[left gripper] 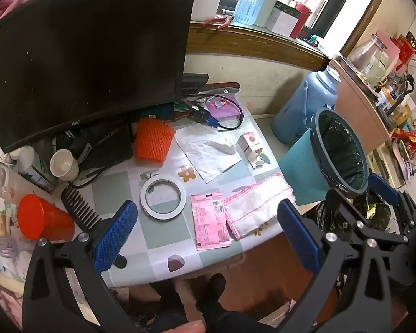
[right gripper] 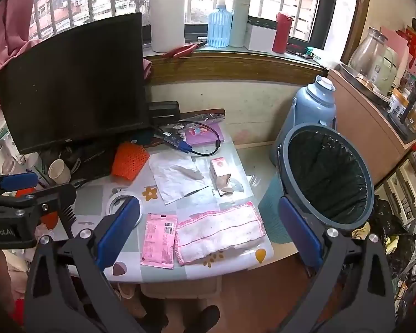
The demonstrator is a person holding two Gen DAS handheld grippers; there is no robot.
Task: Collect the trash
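A pink packet [left gripper: 210, 219] [right gripper: 158, 240] lies near the table's front edge beside a white cloth with pink trim [left gripper: 259, 204] [right gripper: 218, 230]. Crumpled white paper [left gripper: 208, 152] [right gripper: 174, 176], a small pink-and-white box [left gripper: 251, 145] [right gripper: 220, 174] and orange foam netting [left gripper: 152, 141] [right gripper: 129, 161] lie further back. A teal bin with a black liner [left gripper: 338, 152] [right gripper: 328, 172] stands to the table's right. My left gripper [left gripper: 208, 238] is open and empty above the front edge. My right gripper [right gripper: 210, 233] is open and empty over the cloth and packet.
A black monitor [left gripper: 88, 52] [right gripper: 75, 83] stands at the back left. A tape roll [left gripper: 163, 196], black comb [left gripper: 80, 208], red cup [left gripper: 41, 217], paper cup [left gripper: 63, 165] and cable [left gripper: 216, 116] lie on the table. A blue thermos [left gripper: 305, 105] stands behind the bin.
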